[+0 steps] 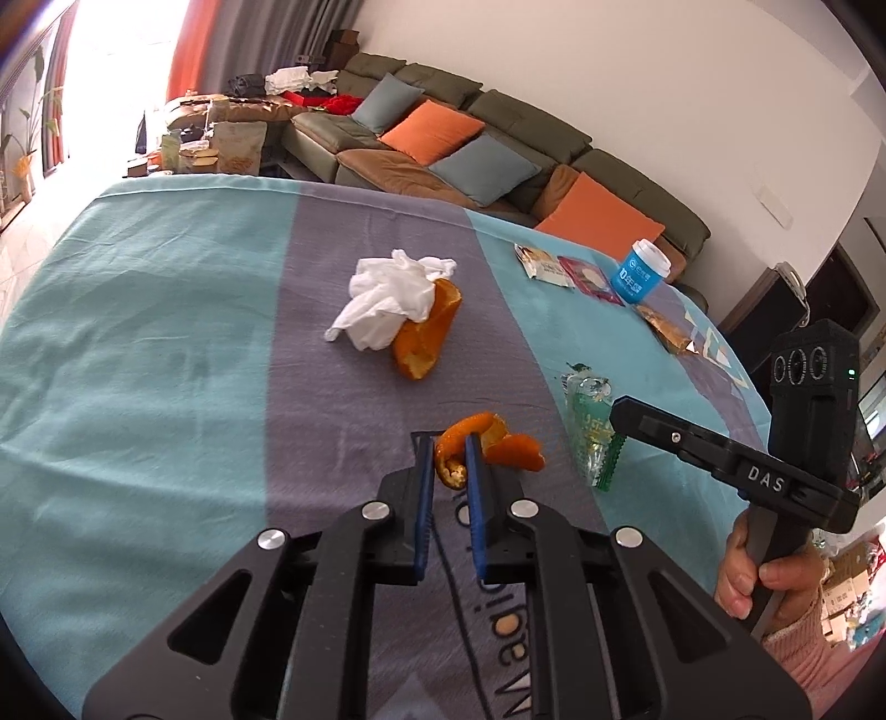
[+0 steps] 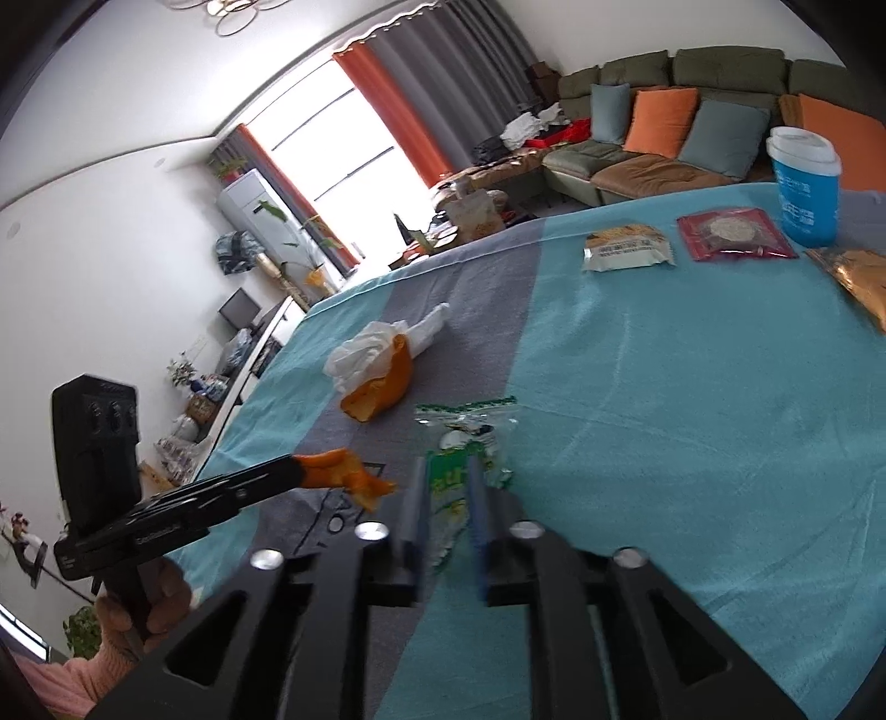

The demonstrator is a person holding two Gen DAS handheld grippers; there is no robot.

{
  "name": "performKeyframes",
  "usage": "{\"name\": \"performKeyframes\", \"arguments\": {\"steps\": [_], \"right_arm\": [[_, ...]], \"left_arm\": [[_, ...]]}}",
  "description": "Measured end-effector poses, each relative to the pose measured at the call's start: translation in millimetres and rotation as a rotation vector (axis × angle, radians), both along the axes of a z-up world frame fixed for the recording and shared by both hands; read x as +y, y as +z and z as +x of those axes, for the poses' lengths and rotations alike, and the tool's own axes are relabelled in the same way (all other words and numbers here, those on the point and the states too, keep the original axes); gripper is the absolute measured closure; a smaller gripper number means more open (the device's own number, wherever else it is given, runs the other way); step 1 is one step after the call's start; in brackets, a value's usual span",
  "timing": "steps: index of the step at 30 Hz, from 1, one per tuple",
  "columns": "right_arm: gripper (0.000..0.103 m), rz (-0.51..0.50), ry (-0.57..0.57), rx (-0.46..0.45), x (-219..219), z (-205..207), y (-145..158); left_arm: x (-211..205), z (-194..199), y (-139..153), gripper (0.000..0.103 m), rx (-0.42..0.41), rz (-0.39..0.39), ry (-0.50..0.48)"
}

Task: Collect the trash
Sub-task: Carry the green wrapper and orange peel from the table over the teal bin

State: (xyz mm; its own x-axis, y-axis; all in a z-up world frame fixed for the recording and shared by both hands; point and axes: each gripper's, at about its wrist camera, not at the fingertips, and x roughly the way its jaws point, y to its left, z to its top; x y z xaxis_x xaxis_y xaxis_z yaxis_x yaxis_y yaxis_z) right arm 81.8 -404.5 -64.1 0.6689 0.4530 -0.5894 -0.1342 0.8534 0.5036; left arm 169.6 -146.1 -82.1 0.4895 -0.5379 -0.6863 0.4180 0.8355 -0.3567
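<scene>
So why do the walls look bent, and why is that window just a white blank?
Left wrist view: the fisheye lens bows the sofa and wall, and daylight washes out the window; the orange peel in the left tongs stays sharp. Right wrist view: the same bending, the window blown out, and the right tongs on the green wrapper slightly smeared.

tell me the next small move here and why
Probably lift both tools clear of the tablecloth. The left tool is already shut on an orange peel strip, and the right tool has the clear green wrapper between its pads. No bin shows in either view, so where to carry them is unclear.
</scene>
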Motion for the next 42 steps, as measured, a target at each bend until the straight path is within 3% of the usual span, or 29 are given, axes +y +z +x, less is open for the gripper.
{"name": "performKeyframes", "arguments": {"steps": [8,12,26,29,31,32,33,35,42], "right_arm": [[0.074,-0.024,-0.002,0.009,4.6,6.9,-0.2],[0.099,-0.018,0.008,0.026,5.7,9.5,-4.1],[0.102,0.062,0.087,-0.035,21.1,4.0,9.7],[0.102,0.038,0.092,-0.04,28.1,5.5,12.2],[0.096,0.017,0.08,-0.027,29.5,7.0,10.8],[0.089,0.014,0.066,-0.018,28.5,7.6,9.1],[0.071,0.011,0.055,-0.015,28.0,7.7,8.0],[0.058,-0.005,0.029,-0.019,26.4,5.8,7.2],[0.053,-0.025,-0.036,0.031,17.3,8.7,-3.1]], "left_arm": [[10.1,-7.5,3.9,0.092,-0.019,-0.003,0.02],[16.1,-12.7,7.5,0.092,-0.031,-0.004,0.024],[53.8,-29.5,20.3,0.092,-0.064,-0.029,0.093],[64.1,-34.6,24.4,0.092,-0.078,-0.026,0.112],[70.8,-36.9,25.7,0.092,-0.08,-0.028,0.126],[73.5,-37.7,25.7,0.092,-0.078,-0.031,0.13],[75.9,-38.6,25.3,0.092,-0.076,-0.033,0.133],[78.3,-40.3,24.3,0.092,-0.074,-0.031,0.138],[79.3,-41.0,21.2,0.092,-0.066,-0.037,0.133]]}}
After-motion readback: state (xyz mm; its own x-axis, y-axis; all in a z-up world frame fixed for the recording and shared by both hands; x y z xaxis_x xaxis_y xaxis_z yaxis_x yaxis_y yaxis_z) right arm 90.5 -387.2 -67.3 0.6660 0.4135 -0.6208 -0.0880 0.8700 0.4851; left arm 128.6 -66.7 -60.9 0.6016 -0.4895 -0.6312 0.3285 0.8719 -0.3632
